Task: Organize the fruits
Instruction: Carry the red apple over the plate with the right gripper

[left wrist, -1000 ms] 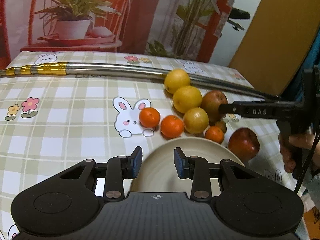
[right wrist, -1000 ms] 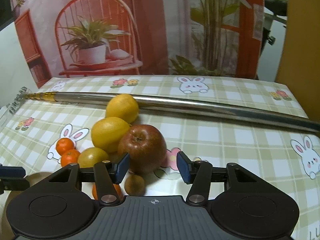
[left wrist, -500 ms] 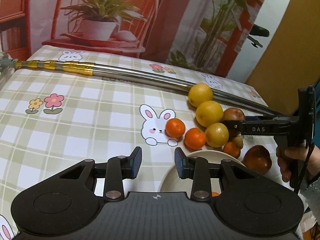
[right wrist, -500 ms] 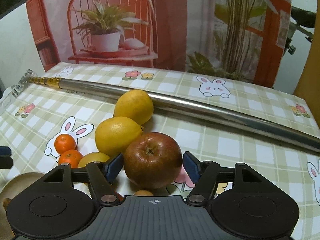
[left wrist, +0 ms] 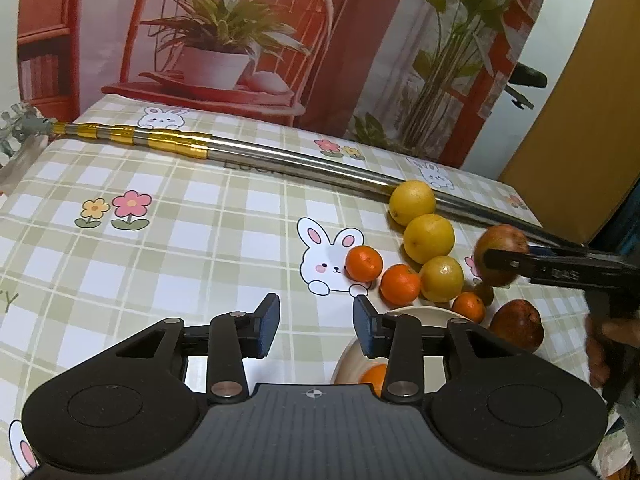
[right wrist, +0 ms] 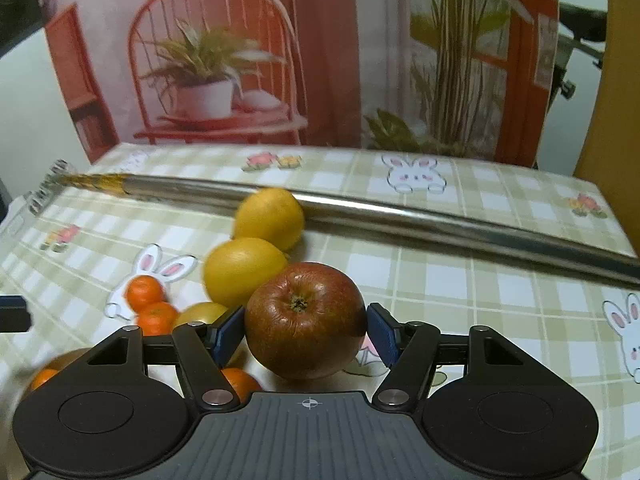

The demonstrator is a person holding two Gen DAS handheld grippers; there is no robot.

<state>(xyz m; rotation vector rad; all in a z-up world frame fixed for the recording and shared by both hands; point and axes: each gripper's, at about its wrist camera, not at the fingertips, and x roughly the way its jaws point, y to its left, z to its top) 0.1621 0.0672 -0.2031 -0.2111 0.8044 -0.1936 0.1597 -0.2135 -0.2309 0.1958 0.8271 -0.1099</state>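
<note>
My right gripper [right wrist: 306, 330] is shut on a red apple [right wrist: 305, 320] and holds it lifted above the fruit pile; the apple also shows in the left wrist view [left wrist: 500, 254]. My left gripper [left wrist: 316, 322] is open and empty, low over the tablecloth beside a cream plate [left wrist: 404, 316] that holds a mandarin [left wrist: 374, 376]. Three yellow citrus fruits [left wrist: 428, 238] and several mandarins [left wrist: 364, 264] lie in a cluster on the cloth. A second red apple [left wrist: 516, 324] lies to the right of the plate.
A long steel pole [left wrist: 280, 158] with a gold end lies across the far side of the table; it also shows in the right wrist view [right wrist: 440, 220]. A small brown kiwi [left wrist: 484, 292] sits among the fruit. A printed backdrop stands behind the table.
My right gripper closed on the red apple and lifted it off the cloth. My left gripper drew back and left, so the plate now sits at its right.
</note>
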